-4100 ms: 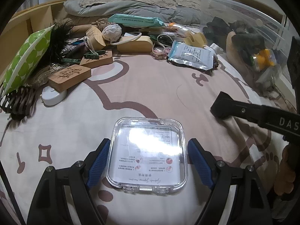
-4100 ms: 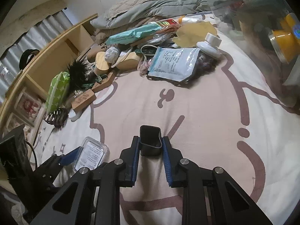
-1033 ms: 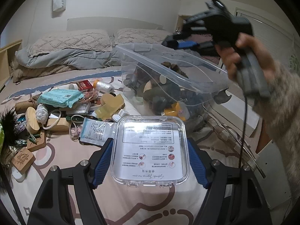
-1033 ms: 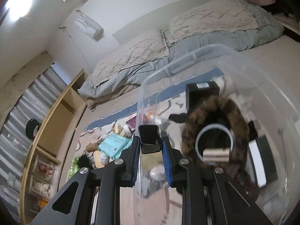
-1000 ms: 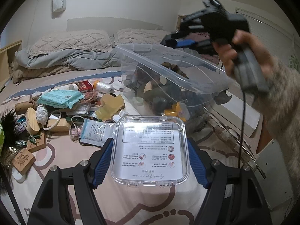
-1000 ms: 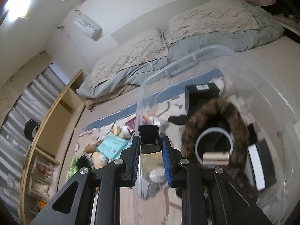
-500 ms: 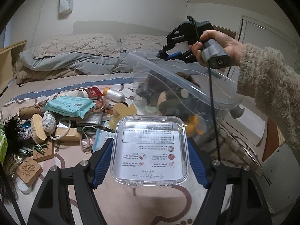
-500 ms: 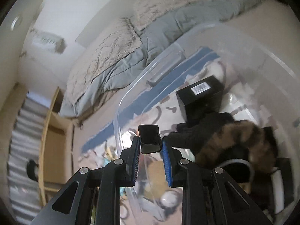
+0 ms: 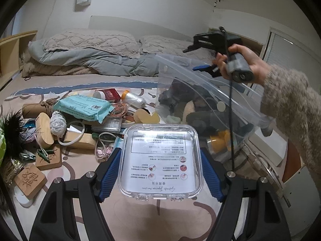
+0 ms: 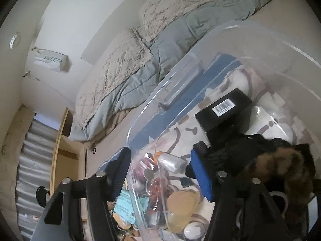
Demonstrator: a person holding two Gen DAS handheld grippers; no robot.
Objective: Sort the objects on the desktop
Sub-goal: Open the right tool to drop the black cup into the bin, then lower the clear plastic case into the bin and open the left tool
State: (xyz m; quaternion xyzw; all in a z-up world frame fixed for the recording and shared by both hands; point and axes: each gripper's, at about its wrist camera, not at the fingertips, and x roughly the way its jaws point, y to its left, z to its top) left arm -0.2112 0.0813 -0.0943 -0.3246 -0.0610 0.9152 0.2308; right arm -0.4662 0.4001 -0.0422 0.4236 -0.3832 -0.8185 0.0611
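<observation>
Both grippers are busy: left gripper (image 9: 160, 172) clamps clear case (image 9: 160, 160) near the bin rim (image 9: 200, 80); right gripper (image 10: 160, 172) jaws are opening, nothing between, above that rim.

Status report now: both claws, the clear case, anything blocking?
Left claw shut on clear case. Right claw opening, empty, above storage bin. Path to bin looks free.

Left gripper (image 9: 160, 168) points forward and down, both blue pads pressed on the sides of a clear case (image 9: 159, 160); right gripper (image 10: 160, 172) is rolled over, its jaws opening with nothing between them; right hand (image 9: 238, 64), in a fuzzy sleeve (image 9: 291, 108), wraps its handle.
</observation>
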